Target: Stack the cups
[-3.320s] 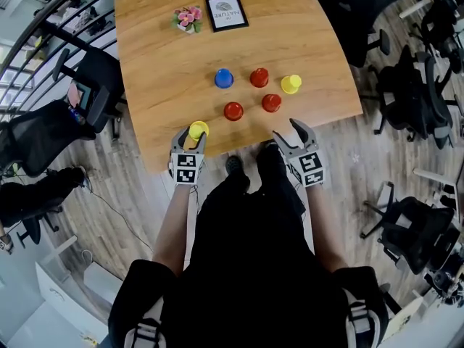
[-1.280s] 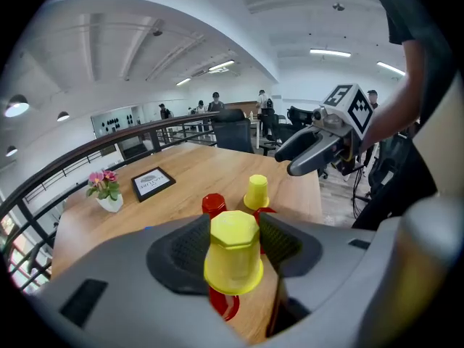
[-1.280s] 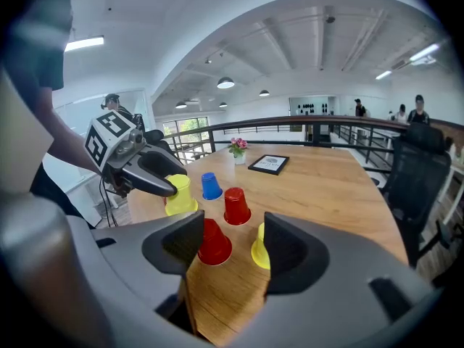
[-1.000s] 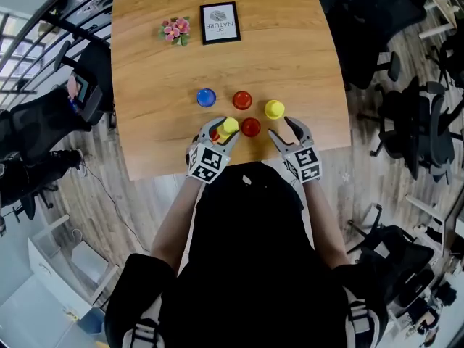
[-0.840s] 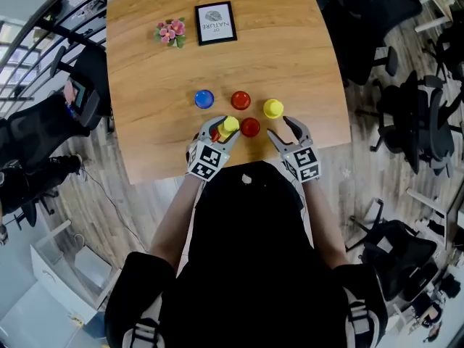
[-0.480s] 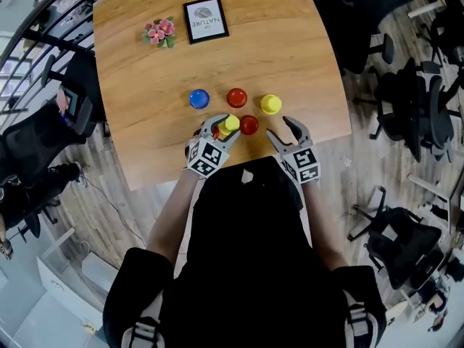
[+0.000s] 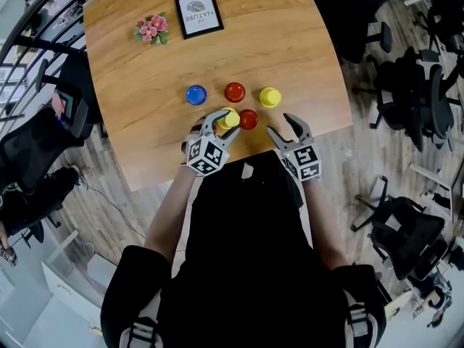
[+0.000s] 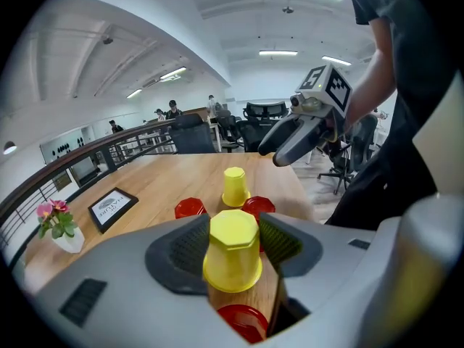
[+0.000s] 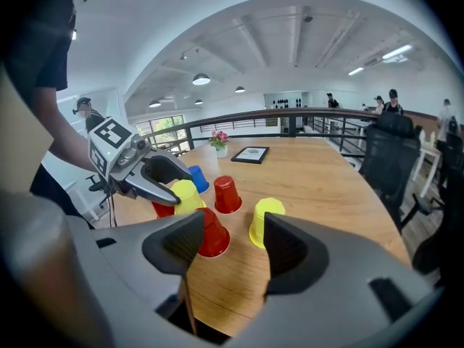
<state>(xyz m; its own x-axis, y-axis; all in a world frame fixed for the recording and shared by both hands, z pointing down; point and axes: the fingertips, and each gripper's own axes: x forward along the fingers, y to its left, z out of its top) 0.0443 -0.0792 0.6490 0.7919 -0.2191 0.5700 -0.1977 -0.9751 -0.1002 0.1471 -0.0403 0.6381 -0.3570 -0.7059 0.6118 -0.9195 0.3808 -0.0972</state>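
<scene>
**A:** Gripping a yellow plastic cup [image 8: 232, 256], upside down. The left gripper [image 8: 233, 239] has both ribbed pads clamped on the cup's upper sides, jaws wide.

**B:** Where's that cup relative to the others?

**A:** Near the front edge of the light wooden table [image 7: 290, 35]. A red plastic cup [image 8: 243, 323], also inverted, sits right below the left gripper's jaws, closer to its camera than the yellow one. The yellow cup isn't seated on it; a strip of tabletop shows between them in the left gripper view.

**B:** Right gripper?

**A:** Right gripper [image 9: 232, 246] is released, jaws apart, nothing between the pads. It hovers at the table's near edge, apart from the left one.

**B:** Other cups?

**A:** All inverted, each standing alone on the table. A second red cup [image 7: 249, 119] is just right of the held yellow one, between the two grippers. Behind it is a rough row: blue plastic cup [image 7: 196, 95] on the left, third red cup [image 7: 235, 91] in the middle, second yellow cup [image 7: 270, 97] on the right.

**B:** Anything else?

**A:** At the far end there's a black-framed picture [image 7: 198, 13], with a small white pot of pink flowers [image 7: 151, 29] just to its left. Black office chairs [image 7: 406, 85] stand around on the wood floor.
</scene>
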